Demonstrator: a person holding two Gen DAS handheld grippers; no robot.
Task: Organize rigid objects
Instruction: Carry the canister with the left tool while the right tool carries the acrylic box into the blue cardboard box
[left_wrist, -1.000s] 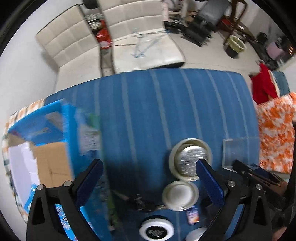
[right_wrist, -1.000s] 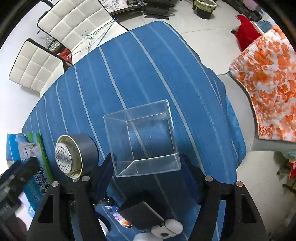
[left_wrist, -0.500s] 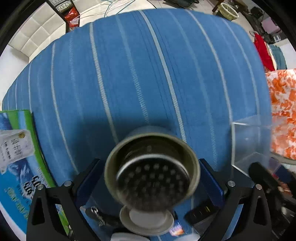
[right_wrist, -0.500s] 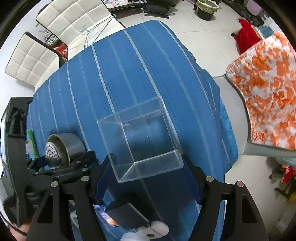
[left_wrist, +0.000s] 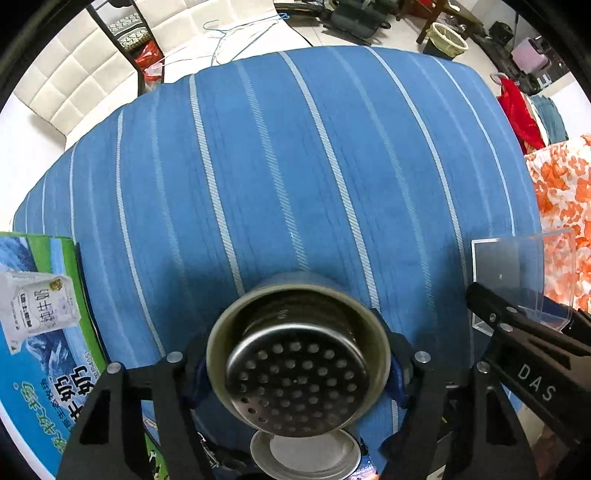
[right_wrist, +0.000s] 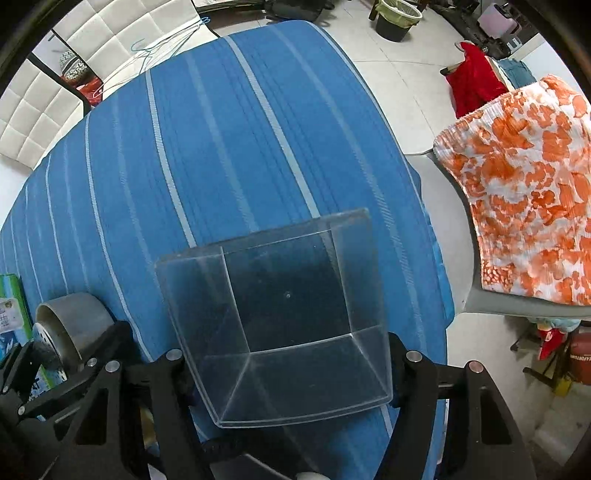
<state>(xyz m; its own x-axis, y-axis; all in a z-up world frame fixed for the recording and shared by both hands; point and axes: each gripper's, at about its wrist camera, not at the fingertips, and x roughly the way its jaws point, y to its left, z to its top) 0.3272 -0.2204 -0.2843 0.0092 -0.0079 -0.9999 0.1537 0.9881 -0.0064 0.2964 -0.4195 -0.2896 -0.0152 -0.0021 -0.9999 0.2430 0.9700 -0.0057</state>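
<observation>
left gripper (left_wrist: 297, 363) clamped on the metal strainer cup (left_wrist: 297, 369), one finger on each side of its rim, perforated insert facing the camera, cup over the blue striped tablecloth (left_wrist: 295, 166). right gripper (right_wrist: 288, 363) closed on the clear plastic box (right_wrist: 280, 317), mouth toward the lens. cup hides the left blue pads (left_wrist: 396, 373) almost fully. round lid (left_wrist: 304, 456) below the cup is cut off, probably resting on the cloth. milk carton (left_wrist: 40, 332) at left edge.

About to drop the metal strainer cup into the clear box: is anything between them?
Nothing visible does. The metal strainer cup sits in the left gripper; only bare striped cloth separates it from the clear box, which looks empty.
</observation>
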